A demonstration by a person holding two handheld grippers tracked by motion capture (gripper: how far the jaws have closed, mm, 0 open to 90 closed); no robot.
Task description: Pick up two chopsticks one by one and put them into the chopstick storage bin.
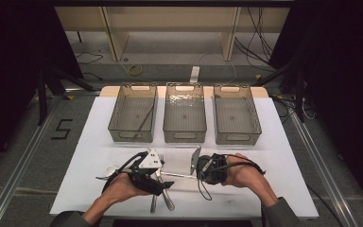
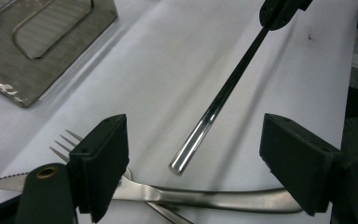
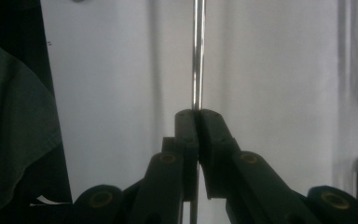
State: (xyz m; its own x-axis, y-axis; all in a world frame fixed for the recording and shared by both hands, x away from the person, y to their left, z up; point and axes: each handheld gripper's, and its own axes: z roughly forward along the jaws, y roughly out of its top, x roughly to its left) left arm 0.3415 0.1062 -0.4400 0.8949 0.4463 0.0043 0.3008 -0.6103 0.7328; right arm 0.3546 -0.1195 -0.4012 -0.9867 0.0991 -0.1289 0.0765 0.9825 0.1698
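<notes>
Thin metal rod (image 3: 197, 56), possibly a chopstick, pinched by the right gripper (image 3: 197, 114), its free end held between the spread left gripper (image 2: 193, 154), fork (image 2: 205, 198) lying underneath

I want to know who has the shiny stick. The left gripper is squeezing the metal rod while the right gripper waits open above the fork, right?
It's the other way round. The right gripper is shut on the metal rod, as the right gripper view shows. The left gripper is open above the fork, as the left gripper view shows.
</notes>
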